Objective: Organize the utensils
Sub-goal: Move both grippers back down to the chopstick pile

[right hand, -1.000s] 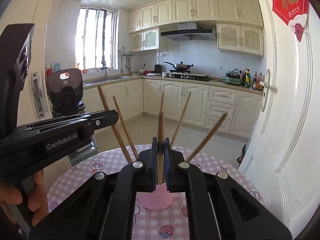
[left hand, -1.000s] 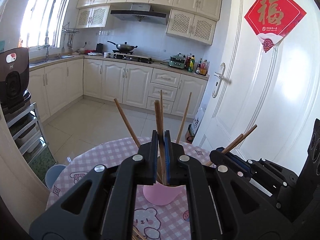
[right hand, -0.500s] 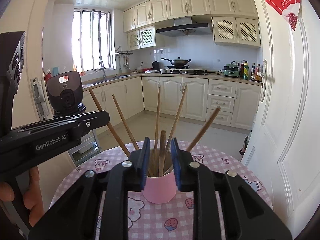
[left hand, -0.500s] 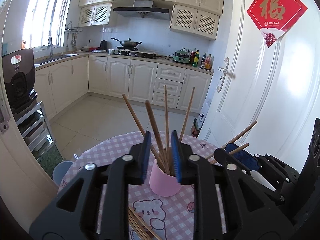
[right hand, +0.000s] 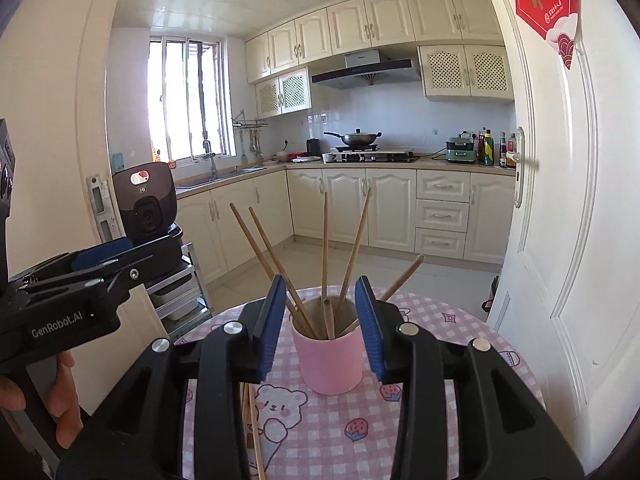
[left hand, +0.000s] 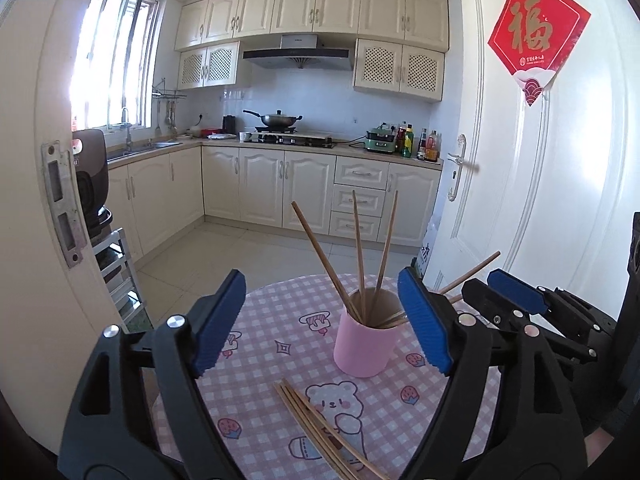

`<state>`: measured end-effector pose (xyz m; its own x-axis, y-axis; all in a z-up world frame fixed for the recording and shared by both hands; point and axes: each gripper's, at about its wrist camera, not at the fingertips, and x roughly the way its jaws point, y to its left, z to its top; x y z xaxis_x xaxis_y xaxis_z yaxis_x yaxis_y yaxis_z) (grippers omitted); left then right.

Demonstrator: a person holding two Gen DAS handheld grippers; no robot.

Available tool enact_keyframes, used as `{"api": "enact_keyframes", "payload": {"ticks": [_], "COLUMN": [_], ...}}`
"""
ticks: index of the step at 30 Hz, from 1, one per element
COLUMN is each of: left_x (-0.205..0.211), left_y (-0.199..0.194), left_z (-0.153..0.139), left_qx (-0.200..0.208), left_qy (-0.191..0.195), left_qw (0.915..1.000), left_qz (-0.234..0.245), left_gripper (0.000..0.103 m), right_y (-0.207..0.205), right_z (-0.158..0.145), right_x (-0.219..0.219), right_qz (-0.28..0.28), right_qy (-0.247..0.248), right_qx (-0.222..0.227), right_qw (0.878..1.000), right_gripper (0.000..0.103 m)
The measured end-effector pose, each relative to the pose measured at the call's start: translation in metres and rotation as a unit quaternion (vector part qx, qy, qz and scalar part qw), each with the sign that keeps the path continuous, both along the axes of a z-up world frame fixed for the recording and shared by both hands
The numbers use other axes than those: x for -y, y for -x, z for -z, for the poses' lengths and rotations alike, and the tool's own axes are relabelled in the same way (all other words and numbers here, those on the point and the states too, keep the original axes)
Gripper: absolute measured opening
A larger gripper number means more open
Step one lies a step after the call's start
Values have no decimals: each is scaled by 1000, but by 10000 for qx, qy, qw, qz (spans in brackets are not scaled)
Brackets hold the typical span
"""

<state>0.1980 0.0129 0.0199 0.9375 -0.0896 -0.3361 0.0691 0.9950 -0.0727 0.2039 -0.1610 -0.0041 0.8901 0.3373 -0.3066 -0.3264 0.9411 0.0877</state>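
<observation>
Pink cup (left hand: pixel 365 338) with chopsticks (left hand: pixel 359 256) standing upright on the checked surface (left hand: pixel 272 364), left gripper (left hand: pixel 320 320) jaws wide apart and empty, cup between and beyond them, right gripper (right hand: pixel 322 326) jaws apart either side of the cup, loose chopsticks (left hand: pixel 320 432) lying near the left gripper

Splayed chopsticks (right hand: pixel 325 256) block the pink cup (right hand: pixel 329 364) from above.
</observation>
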Motion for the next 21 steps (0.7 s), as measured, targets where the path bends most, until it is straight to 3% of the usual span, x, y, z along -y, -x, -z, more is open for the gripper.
{"api": "enact_keyframes", "payload": {"ticks": [3,12,17,21], "left_x": [-4,-7,-6,-12], "left_y": [19,49,45,33], "left_z": [1,17,34,52], "left_qx": [203,445,157,-410], "left_qy": [-87,-377,-413,-363], "left_qw": [9996,9980,9988,9984], "left_qz": [-151,-260,-209,-170], "left_gripper": [89,94,94,94], "right_y": [10,28,27,21], "right_z": [2,16,32,52], "right_x": [-2,-8,-14,-21], "right_qz": [-30,-101,-275,-404], "right_qy": [-36,-21,102,307], "right_qx": [37,-42,-338,-706], "right_qw": [10000,9999,9990,9962], "right_gripper": [36,39,44,47]}}
